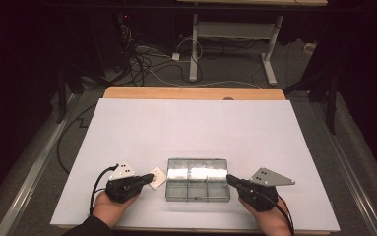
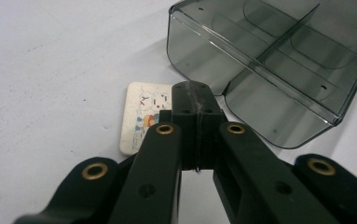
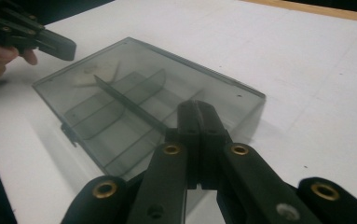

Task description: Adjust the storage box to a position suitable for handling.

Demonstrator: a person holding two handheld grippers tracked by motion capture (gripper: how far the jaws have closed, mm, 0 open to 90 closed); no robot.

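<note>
Two closed grippers flank a smoky compartment box (image 1: 198, 180) near the front edge of the white bench (image 1: 191, 123).

A small card (image 2: 143, 114) lies flat just left of the box; it carries a colourful cartoon print and a line of small lettering along one edge, too blurred to read. The left gripper (image 1: 149, 178) lies low and nearly level, its fingers (image 2: 185, 100) pressed together, tips over the card's near edge; whether they touch it cannot be told. The right gripper (image 1: 229, 179) points in from the other side, fingers (image 3: 188, 116) likewise together, tips at the box's right end. Each is held in a hand at the bench's near edge, grey plate on top.
</note>
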